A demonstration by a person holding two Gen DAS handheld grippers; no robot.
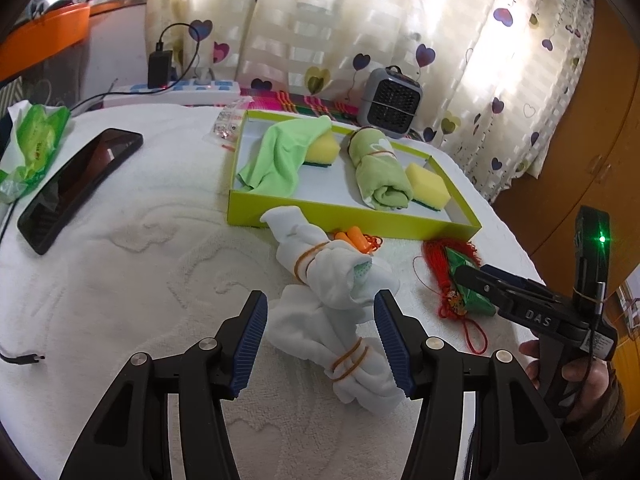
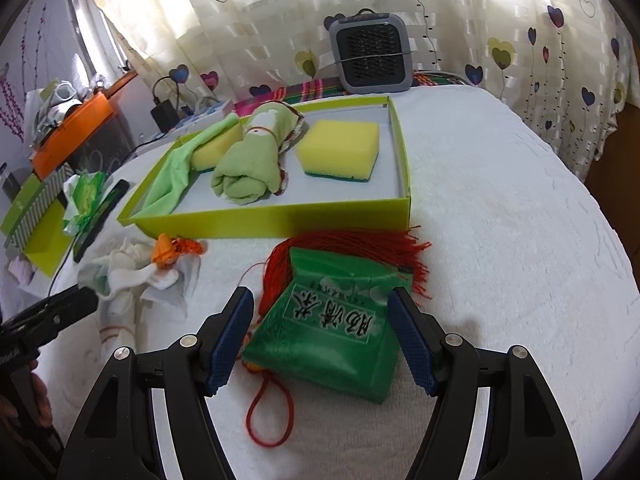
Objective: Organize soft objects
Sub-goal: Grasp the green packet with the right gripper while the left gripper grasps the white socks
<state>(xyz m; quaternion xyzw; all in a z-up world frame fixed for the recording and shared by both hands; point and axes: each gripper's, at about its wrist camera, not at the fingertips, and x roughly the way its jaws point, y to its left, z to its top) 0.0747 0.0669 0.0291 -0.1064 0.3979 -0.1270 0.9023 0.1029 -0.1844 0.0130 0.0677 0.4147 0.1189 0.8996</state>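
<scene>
A lime-green tray (image 1: 352, 222) (image 2: 280, 216) holds a green cloth (image 1: 276, 156), two yellow sponges (image 1: 428, 182) (image 2: 340, 148) and a rolled green towel (image 1: 376, 172) (image 2: 248, 164). Two white towel rolls bound with rubber bands lie in front of it, one nearer (image 1: 340, 344), one farther (image 1: 320, 260) (image 2: 132, 276). My left gripper (image 1: 324, 340) is open around the nearer roll. My right gripper (image 2: 324, 336) is open around a green packet (image 2: 328, 320) (image 1: 468, 284) lying on a red tassel (image 2: 352, 240). Orange earplugs (image 1: 350, 236) lie by the tray.
A black phone (image 1: 76, 184) and a green tissue pack (image 1: 36, 140) lie at the left of the white bed cover. A grey heater (image 1: 394, 100) (image 2: 370, 54), a power strip (image 1: 176, 90) and curtains stand behind. A second lime box (image 2: 36, 216) sits far left.
</scene>
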